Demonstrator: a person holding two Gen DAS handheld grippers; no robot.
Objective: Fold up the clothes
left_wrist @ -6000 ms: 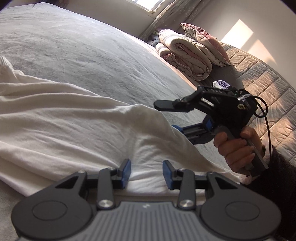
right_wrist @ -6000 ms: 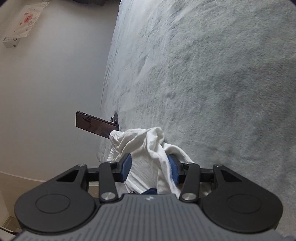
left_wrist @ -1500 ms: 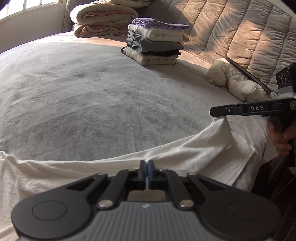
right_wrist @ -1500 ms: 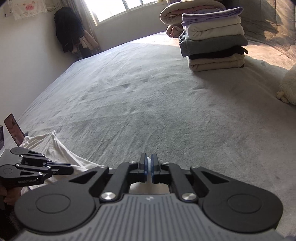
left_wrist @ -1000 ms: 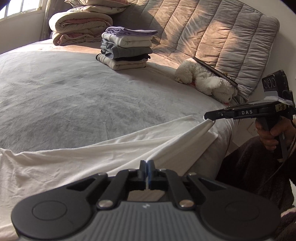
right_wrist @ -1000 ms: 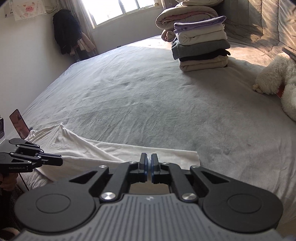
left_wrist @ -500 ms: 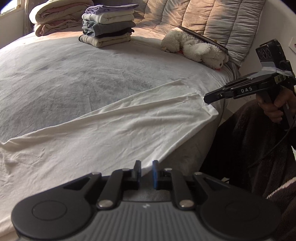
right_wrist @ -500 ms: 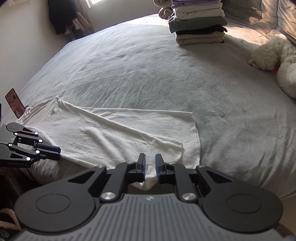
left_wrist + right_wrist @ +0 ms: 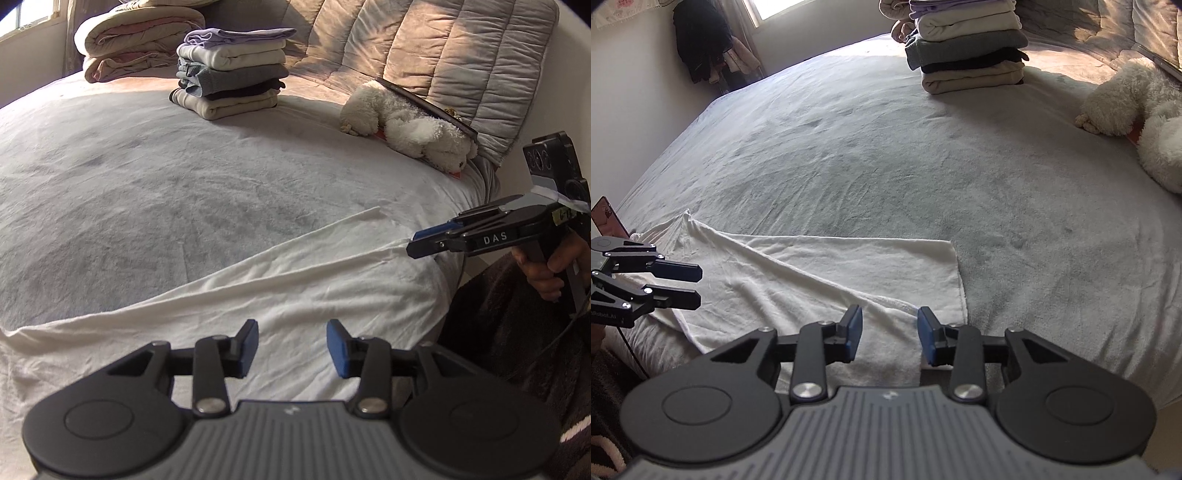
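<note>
Left claw [image 9: 291, 347] and right claw [image 9: 889, 335] — both gaping, side by side.

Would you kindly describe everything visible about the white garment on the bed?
The white garment looks like soft, slightly wrinkled cloth. It lies spread flat along the near edge of the grey bed, its front hem draping over the side, with one diagonal crease. Both the left tongs and the right tongs are open, gripping nothing.

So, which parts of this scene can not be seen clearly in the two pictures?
- White garment: its near edge is hidden behind the right gripper in the right wrist view, and behind the left gripper in the left wrist view.
- Garment type: cannot tell, no sleeves or collar show.
- Stack of folded clothes: top cut off by the right wrist frame edge.
</note>
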